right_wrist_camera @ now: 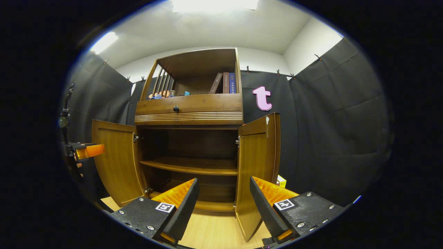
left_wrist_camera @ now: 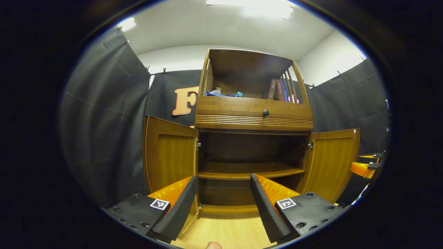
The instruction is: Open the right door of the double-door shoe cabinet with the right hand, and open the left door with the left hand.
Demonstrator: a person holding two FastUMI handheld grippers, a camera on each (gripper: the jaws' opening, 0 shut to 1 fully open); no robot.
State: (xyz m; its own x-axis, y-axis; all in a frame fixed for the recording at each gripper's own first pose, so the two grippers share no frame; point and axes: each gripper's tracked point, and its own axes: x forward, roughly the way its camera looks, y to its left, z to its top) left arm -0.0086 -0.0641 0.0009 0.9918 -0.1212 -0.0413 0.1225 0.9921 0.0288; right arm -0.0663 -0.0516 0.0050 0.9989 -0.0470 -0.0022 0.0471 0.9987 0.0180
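Cabinet [left_wrist_camera: 254, 114] sits dead ahead of me in both views, standing on the pale wood floor [left_wrist_camera: 228, 231] against the black cloth wall. Both doors are swung wide open. From my left gripper view the left door [left_wrist_camera: 169, 155] hangs off its hinge on one side and the right door [left_wrist_camera: 330, 160] on the other, with the dark inside and its single shelf [left_wrist_camera: 249, 171] plain to see between them. Same story in the right gripper view, where the right door [right_wrist_camera: 258, 166] stands edge-on just past my tongs.

Above the doors there's a drawer [left_wrist_camera: 254, 110] with a small round black knob [left_wrist_camera: 265, 113], and an open top compartment holding a few books [left_wrist_camera: 280, 90] leaning at the right and some blue stuff [left_wrist_camera: 216, 93] I can't make out.

My left tongs [left_wrist_camera: 223, 204] are released, fingers spread wide, nothing between them, well back from the cabinet. Right tongs [right_wrist_camera: 223, 204] too: spread apart, holding nothing. A small yellowish box [right_wrist_camera: 281, 180] sits on the floor behind the right door.
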